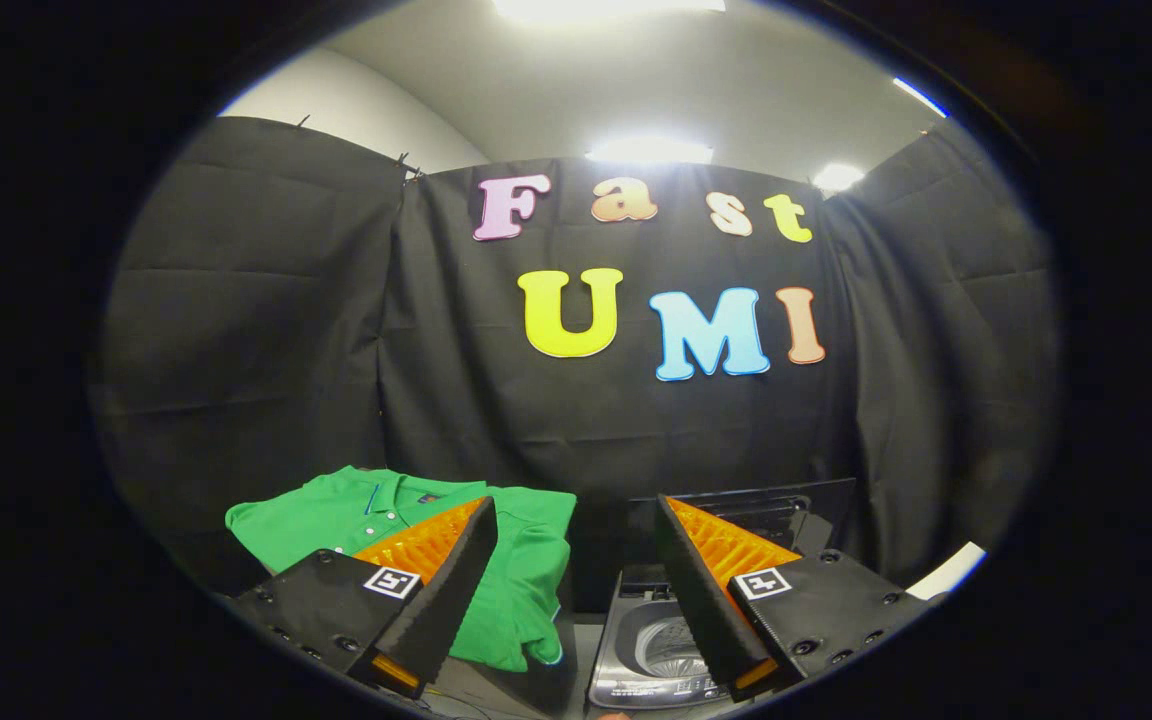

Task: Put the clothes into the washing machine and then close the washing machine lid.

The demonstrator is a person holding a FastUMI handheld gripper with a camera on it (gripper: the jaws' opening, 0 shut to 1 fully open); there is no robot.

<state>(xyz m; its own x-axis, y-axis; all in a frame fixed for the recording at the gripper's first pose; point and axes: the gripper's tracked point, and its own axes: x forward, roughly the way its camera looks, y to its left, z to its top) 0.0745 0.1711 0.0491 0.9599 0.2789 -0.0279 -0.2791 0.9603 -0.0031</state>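
Observation:
A folded green polo shirt (pixel 336 520) lies on a dark surface beyond and behind my left finger. A small grey washing machine (pixel 651 650) sits low between my fingers and behind the right one, its drum showing from above. Its dark lid (pixel 766 500) stands raised at the back. My gripper (pixel 576 520) hangs above both, open wide, with nothing between its fingers.
The booth's black cloth wall (pixel 586 420) closes off the back and both sides just behind the shirt and machine. A white object (pixel 951 570) pokes in beyond the right finger.

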